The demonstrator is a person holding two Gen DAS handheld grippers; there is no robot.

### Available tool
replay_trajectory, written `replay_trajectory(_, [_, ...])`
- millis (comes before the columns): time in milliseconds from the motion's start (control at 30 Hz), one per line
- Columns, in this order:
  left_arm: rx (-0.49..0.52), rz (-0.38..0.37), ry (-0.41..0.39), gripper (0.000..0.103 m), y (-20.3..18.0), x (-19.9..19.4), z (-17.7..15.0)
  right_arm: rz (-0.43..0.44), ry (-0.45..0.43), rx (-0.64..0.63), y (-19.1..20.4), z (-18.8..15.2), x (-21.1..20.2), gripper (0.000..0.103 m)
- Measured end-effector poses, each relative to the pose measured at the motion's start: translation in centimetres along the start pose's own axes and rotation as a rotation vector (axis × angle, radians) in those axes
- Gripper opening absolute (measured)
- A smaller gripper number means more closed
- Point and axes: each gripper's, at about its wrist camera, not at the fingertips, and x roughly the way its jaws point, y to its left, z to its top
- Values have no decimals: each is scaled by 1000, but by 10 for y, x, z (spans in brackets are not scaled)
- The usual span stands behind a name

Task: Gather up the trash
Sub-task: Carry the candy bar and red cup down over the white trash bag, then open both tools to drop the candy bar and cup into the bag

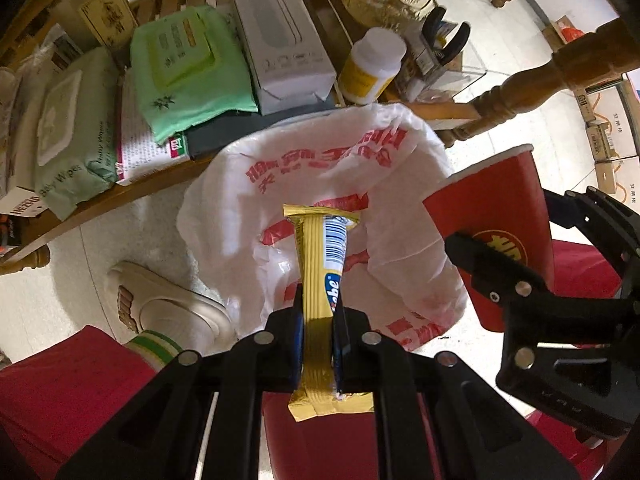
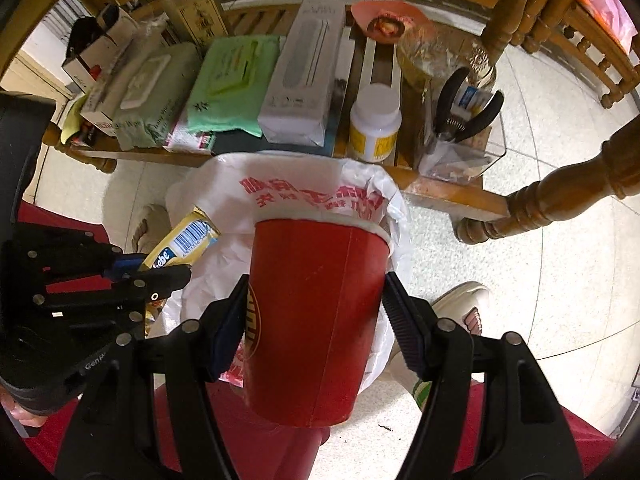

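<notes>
Trash here is two pieces, both held above the open mouth of a white plastic bag [image 1: 320, 184] with red print that lines a bin on the floor. The left tool [image 1: 318, 316] is pinched on a gold snack wrapper [image 1: 320, 264], its blue pads pressing the wrapper's lower half while the barcode end sticks up and forward over the bag. The right tool [image 2: 314, 308] is clamped across the middle of a red paper cup [image 2: 316, 312], one pad on each side wall; the cup is tilted with its white rim pointing toward the bag's far edge. In the left wrist view the cup [image 1: 496, 232] sits just right of the bag, with the right tool's black finger across its lower wall.

Directly behind the bag runs the edge of a low wooden desk [image 2: 448, 196], crowded close to the bin. On it lie a green wipes pack [image 1: 188, 76], a pale baby-wipes pack [image 1: 68, 128], a long white box [image 1: 276, 36], a white-capped yellow bottle [image 1: 372, 68] and black-handled pliers [image 2: 468, 104] standing in a clear holder. A turned wooden chair leg [image 2: 560, 196] juts in at the right. The person's red trousers and a light slipper [image 1: 160, 304] sit beside the bag on the pale tiled floor.
</notes>
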Motion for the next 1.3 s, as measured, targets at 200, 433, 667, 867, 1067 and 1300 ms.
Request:
replay_trajectory(200, [5,11,44,12,0,21,7,16,42,11,-3,6,22,65])
replay_trajectory(433, [-11,10,79,12,2,35,14,24,80,19,-7,8,38,65])
replay_trajectory(667, [-36,-7,96,12,8,41,17,41,94,31,-7,8,44,66])
replay_trajectory(867, [-66,-15,112,12,17,47,16,36,98,29,-8,10,46,67])
replay_trajectory(1067, [-109,-3,136,36,26,50,18,15,100,19,-7,9,50,73])
replay_trajectory(1300, [-126,14,121,54,30,45,19,21,94,50,-14,8,48,75])
